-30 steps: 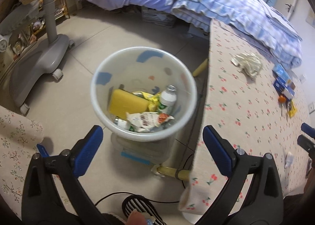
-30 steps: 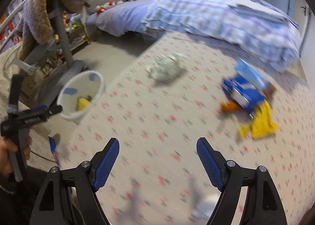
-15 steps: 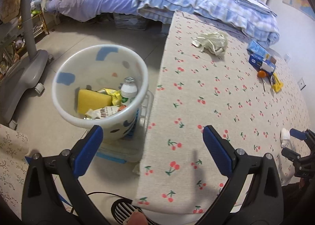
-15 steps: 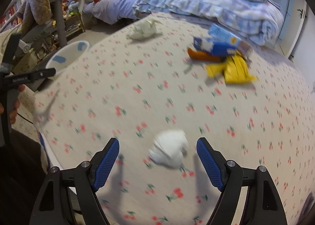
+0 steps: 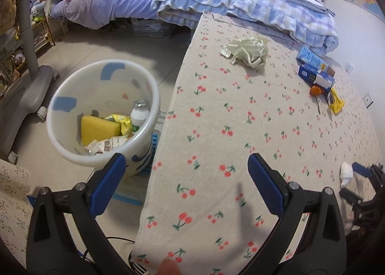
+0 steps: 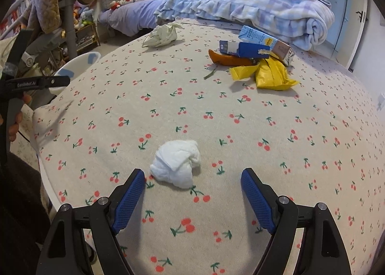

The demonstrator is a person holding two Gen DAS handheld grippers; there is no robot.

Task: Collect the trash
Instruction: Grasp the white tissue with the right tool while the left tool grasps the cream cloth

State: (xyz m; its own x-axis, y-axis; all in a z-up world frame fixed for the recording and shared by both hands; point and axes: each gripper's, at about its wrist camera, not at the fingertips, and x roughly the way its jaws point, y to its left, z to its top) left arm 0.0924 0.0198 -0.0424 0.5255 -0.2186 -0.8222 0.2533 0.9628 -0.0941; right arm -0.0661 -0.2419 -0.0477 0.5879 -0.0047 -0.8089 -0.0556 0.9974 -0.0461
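Observation:
A crumpled white tissue (image 6: pixel 176 163) lies on the cherry-print tablecloth (image 6: pixel 240 116), just ahead of my open right gripper (image 6: pixel 193 199), a little left of centre between its fingers. It also shows in the left wrist view (image 5: pixel 346 173). My left gripper (image 5: pixel 186 183) is open and empty over the table's left edge. The white trash bin (image 5: pixel 72 152) stands on the floor left of the table, holding a yellow sponge (image 5: pixel 98 128), a small bottle and wrappers.
A pale crumpled glove (image 6: pixel 160 35) lies at the far left of the table. Blue cartons (image 6: pixel 255 45), an orange piece (image 6: pixel 226 59) and a yellow wrapper (image 6: pixel 269 74) lie far right. A bed (image 6: pixel 240 3) is behind the table; a grey stand (image 5: pixel 24 77) stands left.
My left gripper swung right from over the bin to the table's edge. My right gripper came closer to the white tissue, which now sits just before its fingers.

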